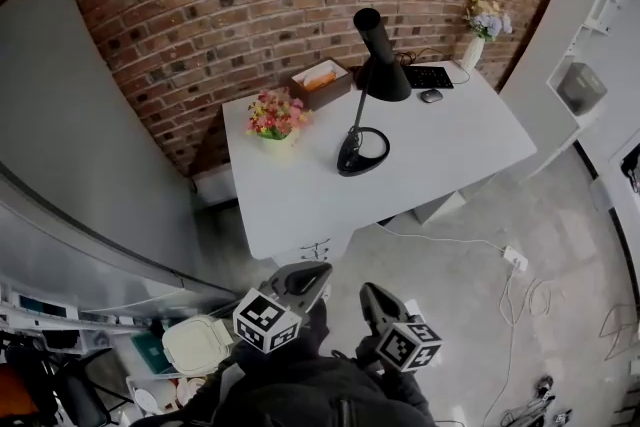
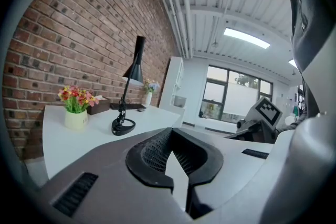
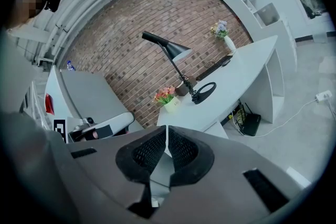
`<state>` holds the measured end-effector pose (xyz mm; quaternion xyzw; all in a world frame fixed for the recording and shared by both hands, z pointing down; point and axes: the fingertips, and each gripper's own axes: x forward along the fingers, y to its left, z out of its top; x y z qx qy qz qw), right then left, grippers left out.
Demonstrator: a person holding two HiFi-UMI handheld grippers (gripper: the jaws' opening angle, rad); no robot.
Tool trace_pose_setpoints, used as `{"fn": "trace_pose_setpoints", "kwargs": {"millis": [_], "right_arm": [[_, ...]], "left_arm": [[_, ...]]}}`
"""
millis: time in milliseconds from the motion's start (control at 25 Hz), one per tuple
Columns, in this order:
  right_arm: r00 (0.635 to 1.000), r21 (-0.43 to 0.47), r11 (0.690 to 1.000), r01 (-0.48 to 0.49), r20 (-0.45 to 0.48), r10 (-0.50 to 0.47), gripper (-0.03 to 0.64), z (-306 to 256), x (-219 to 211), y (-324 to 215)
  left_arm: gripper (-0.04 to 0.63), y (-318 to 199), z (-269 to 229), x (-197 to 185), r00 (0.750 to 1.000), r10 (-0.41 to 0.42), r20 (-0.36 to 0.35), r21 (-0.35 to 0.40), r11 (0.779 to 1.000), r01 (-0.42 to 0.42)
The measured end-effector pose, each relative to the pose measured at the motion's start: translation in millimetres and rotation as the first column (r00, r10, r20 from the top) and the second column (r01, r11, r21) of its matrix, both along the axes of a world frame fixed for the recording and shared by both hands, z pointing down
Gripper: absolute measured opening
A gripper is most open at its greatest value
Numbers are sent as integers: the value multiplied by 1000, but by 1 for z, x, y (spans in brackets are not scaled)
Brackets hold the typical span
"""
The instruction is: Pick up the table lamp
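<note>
A black table lamp point(image 1: 365, 95) with a cone shade and a ring base stands upright in the middle of the white table point(image 1: 460, 140). The lamp point(image 2: 128, 89) shows in the left gripper view and the lamp point(image 3: 181, 68) in the right gripper view, well ahead of both tools. My left gripper point(image 1: 318, 272) and right gripper point(image 1: 370, 293) hang side by side over the floor, short of the table's near edge. Both are shut with nothing between the jaws. The left gripper point(image 2: 169, 152) and right gripper point(image 3: 166, 144) point toward the table.
On the table stand a pot of flowers point(image 1: 275, 118), a brown tissue box point(image 1: 320, 82), a keyboard point(image 1: 428, 76), a mouse point(image 1: 431, 96) and a white vase point(image 1: 475, 40). Cables and a power strip point(image 1: 515, 260) lie on the floor at the right. White shelves point(image 1: 590, 35) stand at the far right.
</note>
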<state>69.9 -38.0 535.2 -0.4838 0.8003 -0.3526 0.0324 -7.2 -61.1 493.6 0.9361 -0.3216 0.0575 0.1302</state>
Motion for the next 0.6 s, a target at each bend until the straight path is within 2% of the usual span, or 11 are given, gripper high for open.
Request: {"fn": "trace_pose_setpoints", "kwargs": {"millis": [440,600], "right_arm": [[999,13,1000,-23,-34,23,15,-7,-4,-97],[999,8,999,-35,-1,35,15,-9,-6,-127]], "left_arm": [[6,-108,-21,-9,999,39,-3,40,998,-39],[6,-145,-30,-8,997,80,2,62,995,-80]]}}
